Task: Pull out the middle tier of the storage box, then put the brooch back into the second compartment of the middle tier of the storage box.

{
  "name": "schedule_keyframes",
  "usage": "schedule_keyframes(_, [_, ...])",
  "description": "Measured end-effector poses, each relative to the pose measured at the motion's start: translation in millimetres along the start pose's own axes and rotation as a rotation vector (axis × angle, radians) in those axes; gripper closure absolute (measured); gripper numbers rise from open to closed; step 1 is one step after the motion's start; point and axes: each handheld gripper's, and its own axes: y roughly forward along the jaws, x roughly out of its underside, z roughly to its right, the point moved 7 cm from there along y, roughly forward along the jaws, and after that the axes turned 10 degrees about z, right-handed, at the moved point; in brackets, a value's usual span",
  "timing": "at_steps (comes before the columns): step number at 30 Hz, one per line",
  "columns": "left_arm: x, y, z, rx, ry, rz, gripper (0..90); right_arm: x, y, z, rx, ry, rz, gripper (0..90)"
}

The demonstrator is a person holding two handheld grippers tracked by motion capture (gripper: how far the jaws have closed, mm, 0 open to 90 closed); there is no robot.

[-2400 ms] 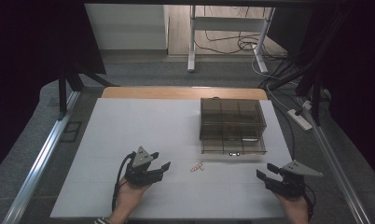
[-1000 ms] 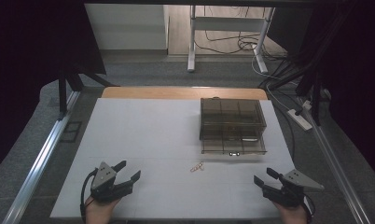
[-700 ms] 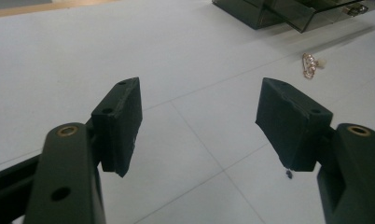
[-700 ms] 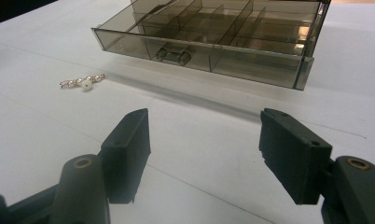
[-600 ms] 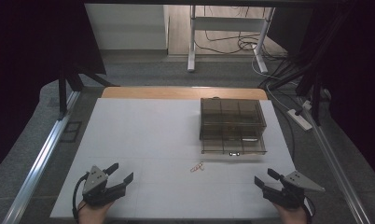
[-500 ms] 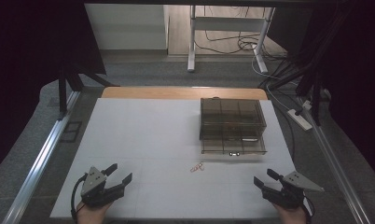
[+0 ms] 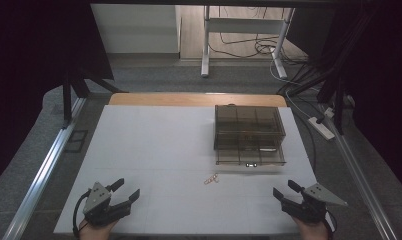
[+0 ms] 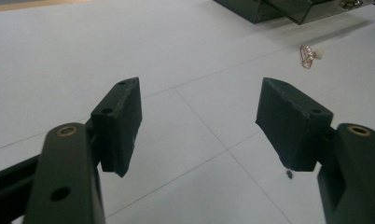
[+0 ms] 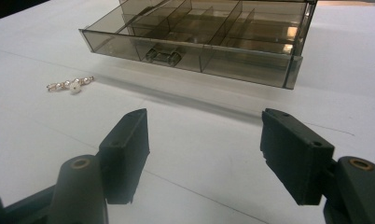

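Note:
A smoky clear organizer box (image 7: 248,132) sits on the white table at the right, with its divided bottom drawer (image 9: 195,39) pulled out toward me. A small beaded trinket (image 7: 211,178) lies on the table in front of the box, also seen as the trinket (image 9: 70,84) and the trinket (image 8: 309,54). My left gripper (image 7: 126,190) rests at the table's near left corner, open and holding nothing (image 8: 199,121). My right gripper (image 7: 285,189) rests at the near right corner, open with nothing between its jaws (image 9: 204,140).
The white table (image 7: 154,145) has a wooden strip along its far edge. A metal rail (image 7: 39,175) runs along the left side and another along the right. A power strip (image 7: 321,127) and cables lie on the floor at the right.
My left gripper has drifted slightly down and left toward the near corner. The right gripper, the box and the trinket have stayed put.

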Motion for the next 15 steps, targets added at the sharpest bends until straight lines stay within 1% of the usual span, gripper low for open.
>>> schedule_keyframes(4, [-2.1, -0.6, 0.8, -0.011, 0.007, 0.021, 32.0, 0.5, 0.3, -1.3, -0.004, -0.005, -0.003, 32.5])
schedule_keyframes(7, [-1.5, 0.0, -0.1, -0.014, 0.006, 0.015, 32.1, 0.4, 1.3, -1.8, -0.009, -0.003, -0.003, 32.5])
schedule_keyframes(10, [-2.3, -1.6, -2.1, -0.018, -0.006, 0.030, 32.2, 0.5, 3.7, -4.1, -0.014, -0.008, -0.010, 32.5])
schedule_keyframes(15, [-2.5, -2.0, -5.5, -0.021, -0.030, 0.037, 32.2, -1.0, 7.3, -8.8, -0.028, -0.017, -0.005, 32.5])
